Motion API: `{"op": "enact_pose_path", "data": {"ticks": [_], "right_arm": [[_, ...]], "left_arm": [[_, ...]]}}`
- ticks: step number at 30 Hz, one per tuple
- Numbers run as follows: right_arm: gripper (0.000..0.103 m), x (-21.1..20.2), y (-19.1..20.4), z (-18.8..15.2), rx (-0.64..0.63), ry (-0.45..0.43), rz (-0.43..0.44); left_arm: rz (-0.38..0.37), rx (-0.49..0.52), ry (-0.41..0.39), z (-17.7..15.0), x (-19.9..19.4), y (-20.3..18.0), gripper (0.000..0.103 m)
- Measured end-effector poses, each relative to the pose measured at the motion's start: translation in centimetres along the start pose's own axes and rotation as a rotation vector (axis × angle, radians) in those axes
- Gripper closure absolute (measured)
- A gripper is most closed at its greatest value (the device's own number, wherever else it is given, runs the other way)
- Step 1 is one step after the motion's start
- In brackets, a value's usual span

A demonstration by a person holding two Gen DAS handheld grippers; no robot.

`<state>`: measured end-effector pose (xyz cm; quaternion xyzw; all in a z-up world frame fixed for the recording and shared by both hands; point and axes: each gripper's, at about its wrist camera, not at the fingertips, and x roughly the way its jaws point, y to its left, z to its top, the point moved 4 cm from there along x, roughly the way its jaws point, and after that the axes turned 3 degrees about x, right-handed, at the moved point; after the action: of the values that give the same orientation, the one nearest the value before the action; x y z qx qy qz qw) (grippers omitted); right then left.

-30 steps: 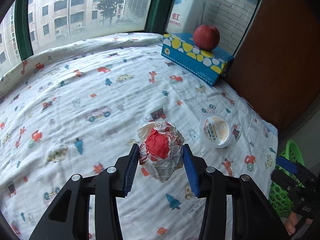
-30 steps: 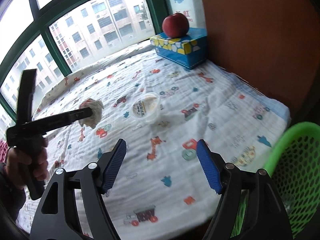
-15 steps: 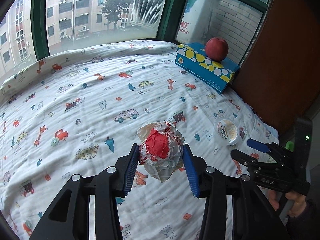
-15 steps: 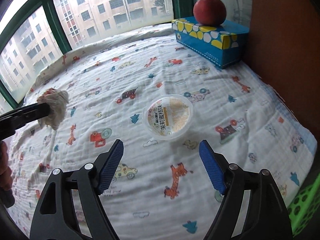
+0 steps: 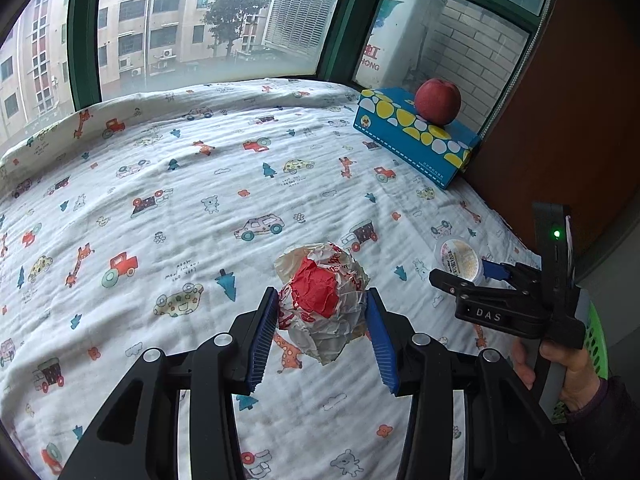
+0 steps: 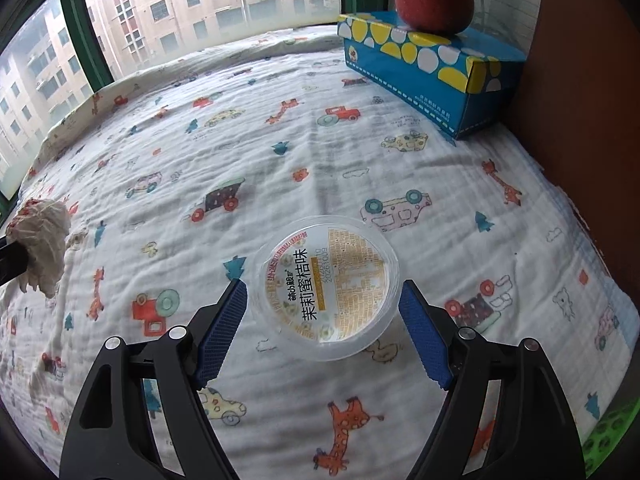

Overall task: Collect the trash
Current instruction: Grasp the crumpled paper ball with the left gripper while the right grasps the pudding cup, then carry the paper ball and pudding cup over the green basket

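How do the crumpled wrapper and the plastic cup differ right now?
The crumpled wrapper is an irregular red-and-white paper ball; the plastic cup is round, clear and smooth, with a printed lid. The wrapper is clamped in the left gripper above the sheet; the cup lies on the sheet between the closing jaws of the right gripper, not yet pinched.

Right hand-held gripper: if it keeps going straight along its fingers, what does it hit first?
Likely the clear plastic cup lying on the printed sheet: the right hand-held gripper, jaws closing, already straddles it without touching.
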<state>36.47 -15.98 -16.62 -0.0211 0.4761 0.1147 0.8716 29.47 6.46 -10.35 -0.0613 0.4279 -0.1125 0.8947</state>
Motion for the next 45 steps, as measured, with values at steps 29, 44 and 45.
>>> {"op": "enact_pose_path", "data": {"ticks": [29, 44, 45], "right_arm": [[0.038, -14.6, -1.4, -8.7, 0.03, -0.138, -0.014], [0.038, -22.3, -7.7, -14.8, 0.144, -0.21, -0.096], [0.038, -22.8, -8.3, -15.1, 0.152, -0.215, -0.106]], "left_arm": [[-0.082, 0.049, -0.063, -1.8, -5.3, -8.7, 0.06], [-0.163, 0.153, -0.068, -4.0, -7.2, -17.3, 0.06], [-0.17, 0.157, -0.069, -4.1, -7.3, -17.9, 0.06]]}}
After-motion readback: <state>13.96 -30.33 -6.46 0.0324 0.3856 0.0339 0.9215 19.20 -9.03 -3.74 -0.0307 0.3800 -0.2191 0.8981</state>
